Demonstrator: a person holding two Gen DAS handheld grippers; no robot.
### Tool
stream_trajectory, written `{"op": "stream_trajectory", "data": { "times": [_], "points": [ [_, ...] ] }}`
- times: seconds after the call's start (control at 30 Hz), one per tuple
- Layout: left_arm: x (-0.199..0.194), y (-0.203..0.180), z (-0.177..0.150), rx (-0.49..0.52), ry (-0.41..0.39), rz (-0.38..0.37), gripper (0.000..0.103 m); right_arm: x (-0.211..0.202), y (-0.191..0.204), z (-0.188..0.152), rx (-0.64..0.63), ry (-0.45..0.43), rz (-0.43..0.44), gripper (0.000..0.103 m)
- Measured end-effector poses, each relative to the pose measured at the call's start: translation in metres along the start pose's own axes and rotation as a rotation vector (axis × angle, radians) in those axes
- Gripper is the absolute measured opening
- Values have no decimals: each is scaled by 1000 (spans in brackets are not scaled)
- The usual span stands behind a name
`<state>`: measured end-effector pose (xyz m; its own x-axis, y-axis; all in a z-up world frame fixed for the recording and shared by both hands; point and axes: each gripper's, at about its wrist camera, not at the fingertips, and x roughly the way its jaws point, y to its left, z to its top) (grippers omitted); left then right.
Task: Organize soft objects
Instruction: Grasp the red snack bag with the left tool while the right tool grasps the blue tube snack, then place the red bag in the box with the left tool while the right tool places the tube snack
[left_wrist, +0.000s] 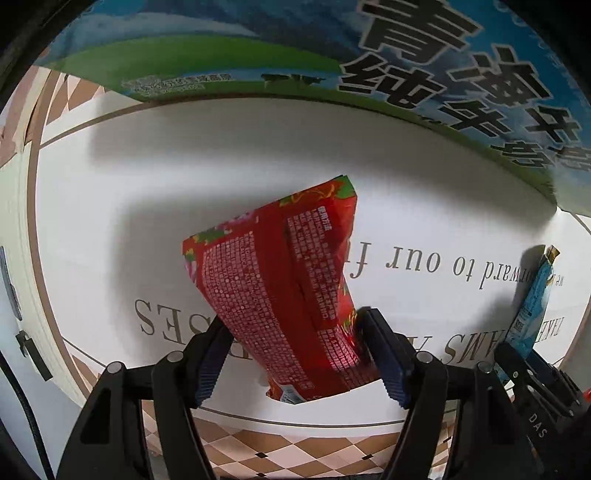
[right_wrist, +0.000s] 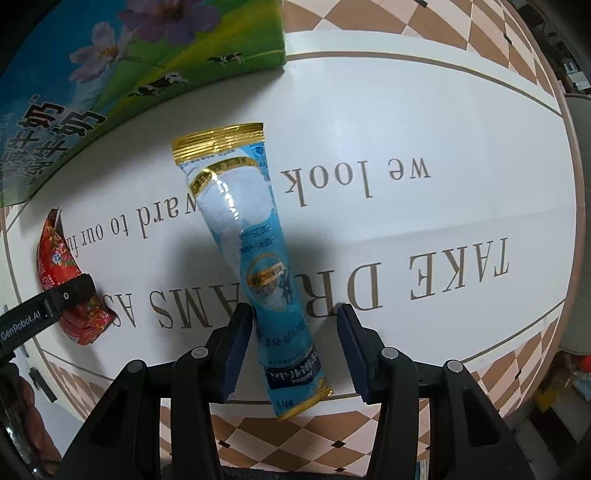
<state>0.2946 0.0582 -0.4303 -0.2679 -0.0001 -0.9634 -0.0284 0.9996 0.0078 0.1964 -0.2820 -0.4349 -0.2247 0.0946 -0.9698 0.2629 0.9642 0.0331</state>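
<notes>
We have the left gripper (left_wrist: 295, 354) clamped on the near end of the red packet (left_wrist: 280, 291), both pads pressed against its sides above the white printed mat (left_wrist: 110, 206). Over on the right, our right gripper (right_wrist: 291, 350) stands spread around the blue sachet (right_wrist: 255, 258), which touches the left pad while the right pad is clear of it; whether it lies on the mat we cannot tell. At the far side stands the milk carton box (left_wrist: 258, 55).
</notes>
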Motion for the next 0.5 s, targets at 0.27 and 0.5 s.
{"op": "stream_trajectory", "data": {
  "times": [0.27,0.5],
  "points": [
    [-5,47,-20,-70,-88,-21,100,12,31,1,-39,-4,-48,50],
    [-1,40,-20,-57,-86,-23,99,12,27,13,-48,3,-44,53]
  ]
}}
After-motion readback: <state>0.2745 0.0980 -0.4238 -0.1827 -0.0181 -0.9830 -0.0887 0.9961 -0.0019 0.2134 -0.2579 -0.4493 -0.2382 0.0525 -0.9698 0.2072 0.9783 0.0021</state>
